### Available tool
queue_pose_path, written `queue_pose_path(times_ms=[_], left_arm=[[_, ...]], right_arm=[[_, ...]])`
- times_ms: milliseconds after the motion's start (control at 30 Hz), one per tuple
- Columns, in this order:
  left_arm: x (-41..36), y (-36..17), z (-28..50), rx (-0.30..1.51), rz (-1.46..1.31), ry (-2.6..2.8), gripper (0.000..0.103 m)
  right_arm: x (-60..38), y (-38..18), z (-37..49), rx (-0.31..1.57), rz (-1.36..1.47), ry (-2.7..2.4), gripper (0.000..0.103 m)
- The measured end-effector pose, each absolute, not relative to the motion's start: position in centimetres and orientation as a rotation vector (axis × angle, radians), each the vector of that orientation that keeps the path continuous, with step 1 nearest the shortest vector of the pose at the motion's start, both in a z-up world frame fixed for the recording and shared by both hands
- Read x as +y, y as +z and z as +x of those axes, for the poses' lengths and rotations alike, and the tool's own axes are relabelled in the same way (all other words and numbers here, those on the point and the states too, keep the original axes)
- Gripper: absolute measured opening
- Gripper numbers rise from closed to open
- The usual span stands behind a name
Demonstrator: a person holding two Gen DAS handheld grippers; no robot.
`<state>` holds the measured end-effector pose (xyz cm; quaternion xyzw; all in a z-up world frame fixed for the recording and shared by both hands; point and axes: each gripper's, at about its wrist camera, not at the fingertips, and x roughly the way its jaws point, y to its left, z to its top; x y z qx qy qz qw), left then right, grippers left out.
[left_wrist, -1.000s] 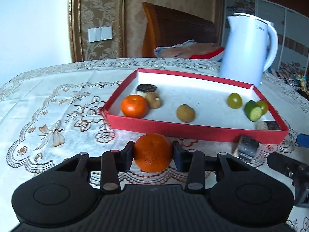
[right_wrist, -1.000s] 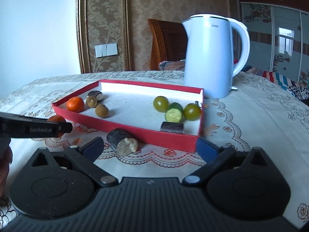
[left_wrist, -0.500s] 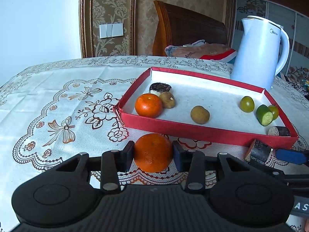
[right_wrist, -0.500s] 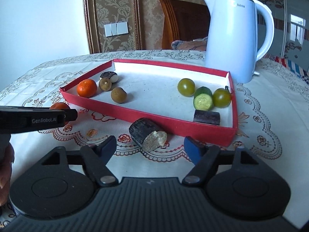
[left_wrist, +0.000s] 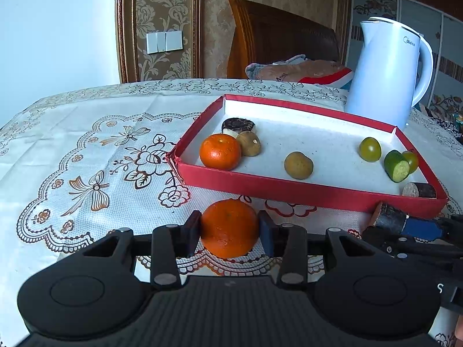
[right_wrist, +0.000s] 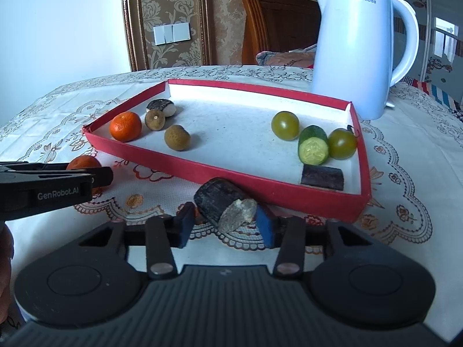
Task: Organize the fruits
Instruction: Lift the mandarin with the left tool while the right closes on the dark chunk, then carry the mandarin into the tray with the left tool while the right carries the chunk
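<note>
On the tabletop, under a lace-patterned tablecloth (left_wrist: 86, 150), a shallow red tray (left_wrist: 303, 195) lies near the far right edge, with a white kettle (left_wrist: 382, 72) just behind its far corner. Left of the tray the cloth is bare out to the table's left edge; a narrow strip of open cloth runs between the tray's near wall and both grippers.

Tray contents, left corner: one orange (left_wrist: 220, 151), a brown round fruit (left_wrist: 249, 143) touching it, a dark-skinned piece (left_wrist: 238, 125) behind. Middle: a second brown round fruit (left_wrist: 298, 165), standing alone with open floor around it. Right side: two green tomatoes (right_wrist: 285, 125) flanking a cut cucumber end (right_wrist: 313, 146) (cut face toward the camera), and a dark flat piece (right_wrist: 322, 178) in the near right corner.

Left gripper (left_wrist: 230, 230): narrow, both pads pressed against the sides of a second orange (left_wrist: 230, 227), which sits on the cloth just outside the tray's near wall.

Right gripper (right_wrist: 225, 221): jaws closing around a dark root chunk (right_wrist: 224, 206) (pale cut face toward the camera), which lies tilted on the cloth just outside the tray's near wall; the right pad touches it, and the left pad looks to be against its dark skin.
</note>
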<state>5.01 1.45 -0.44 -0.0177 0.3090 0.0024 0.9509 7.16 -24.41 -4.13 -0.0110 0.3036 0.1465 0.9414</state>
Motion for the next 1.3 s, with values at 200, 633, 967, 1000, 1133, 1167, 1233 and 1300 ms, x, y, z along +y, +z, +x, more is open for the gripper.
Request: queue_pose_path(times_ms=[200,633,967,1000,1133,1167,1233,1300], left_arm=[[1.5,-0.5,5.1,0.633,-0.043,0.002,0.041],[1.4,0.2,4.1,0.568,-0.055,-0.030,0.041],[0.2,1.7,3.1,0.425,-0.041,-0.071,0.041],[-0.1,2.0,3.2,0.418,-0.037,-0.072,0.041],[-0.6,2.8,4.6,0.427,-0.046,-0.083,0.041],[-0.7,2.9,5.2,0.432,-0.049,-0.085,0.041],[-1.0,3.2,6.4,0.444,-0.066,-0.096,0.041],[-1.3,3.3,7.5,0.455,-0.079,-0.094,0.041]], right_arm=[[-24.6,-4.1,7.2,0.617,-0.023,0.298,0.042],[-25.1,-3.1,4.4,0.491,-0.055,0.309,0.041],[-26.8,-0.8,5.5,0.389,-0.065,0.255,0.041],[-26.7,-0.7,6.1,0.394,-0.067,0.252,0.041],[-26.8,-0.7,8.3,0.415,-0.077,0.231,0.041],[-26.8,-0.8,8.7,0.422,-0.074,0.233,0.041],[-26.9,-0.9,9.2,0.436,-0.067,0.235,0.041],[-26.9,-1.0,9.7,0.450,-0.059,0.244,0.041]])
